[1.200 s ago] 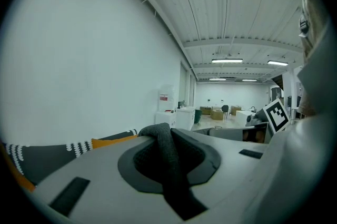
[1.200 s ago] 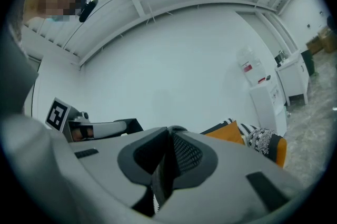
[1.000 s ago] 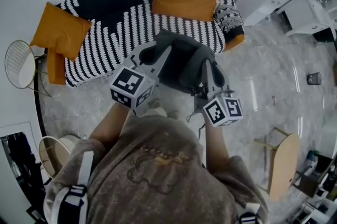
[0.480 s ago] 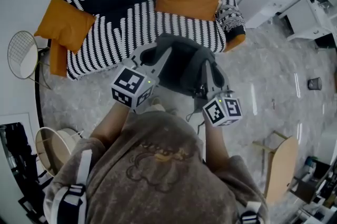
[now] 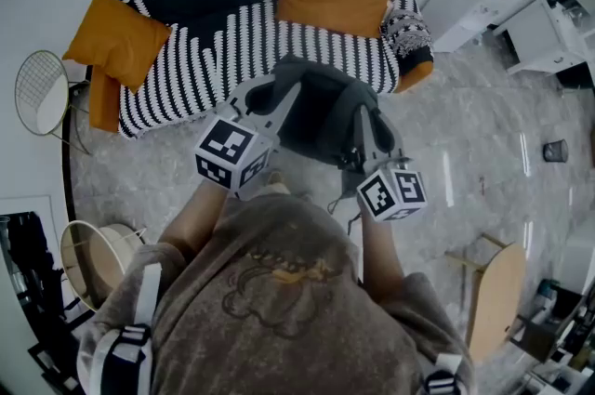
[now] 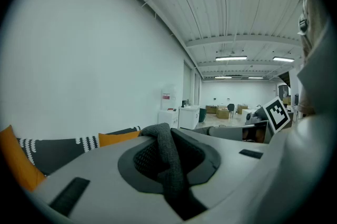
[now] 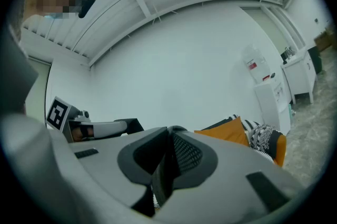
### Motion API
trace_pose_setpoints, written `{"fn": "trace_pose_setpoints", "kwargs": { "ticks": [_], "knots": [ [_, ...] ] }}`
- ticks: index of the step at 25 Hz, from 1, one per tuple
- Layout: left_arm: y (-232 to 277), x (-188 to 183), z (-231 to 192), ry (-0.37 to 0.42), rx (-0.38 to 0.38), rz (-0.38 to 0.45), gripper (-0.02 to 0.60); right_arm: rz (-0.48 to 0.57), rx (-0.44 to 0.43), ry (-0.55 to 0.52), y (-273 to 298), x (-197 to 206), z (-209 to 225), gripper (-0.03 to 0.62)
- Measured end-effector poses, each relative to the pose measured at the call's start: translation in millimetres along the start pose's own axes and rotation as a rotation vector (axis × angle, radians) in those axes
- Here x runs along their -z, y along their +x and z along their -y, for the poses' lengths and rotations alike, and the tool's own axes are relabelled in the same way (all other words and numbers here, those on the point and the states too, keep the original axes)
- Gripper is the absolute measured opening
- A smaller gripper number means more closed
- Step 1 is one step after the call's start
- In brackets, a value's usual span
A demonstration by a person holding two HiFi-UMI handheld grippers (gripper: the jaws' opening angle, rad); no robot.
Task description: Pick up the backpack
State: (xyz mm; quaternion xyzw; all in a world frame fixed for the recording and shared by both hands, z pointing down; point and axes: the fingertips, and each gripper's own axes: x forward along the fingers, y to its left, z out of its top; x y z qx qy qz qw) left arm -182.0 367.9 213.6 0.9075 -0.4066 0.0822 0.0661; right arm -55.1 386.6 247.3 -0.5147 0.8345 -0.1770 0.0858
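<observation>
The left tool (image 5: 276, 98) is clenching a dark grey woven strap (image 6: 167, 159) of the dark grey fabric backpack (image 5: 321, 114). The backpack is hanging between both tools, in front of the black-and-white striped sofa (image 5: 186, 31), seemingly off the pale marble floor (image 5: 483, 133). The right tool (image 5: 369, 128) is gripping another dark edge of the backpack. The pick-up is looking essentially done, with only steady holding remaining.

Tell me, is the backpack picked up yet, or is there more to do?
Gripping looks done: the left gripper and right gripper are each shut on a strap. In hand: the grey backpack hangs between them, apparently clear of the striped sofa. Left: little, if anything.
</observation>
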Motion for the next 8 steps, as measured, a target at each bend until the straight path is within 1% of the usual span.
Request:
{"fn": "trace_pose_setpoints", "kwargs": {
  "ticks": [8],
  "knots": [
    [-2.4, -2.4, -5.5, -0.005, -0.010, 0.002, 0.043, -0.009, -0.017, -0.010, 6.2, -1.8, -4.7, 0.031]
  ]
}}
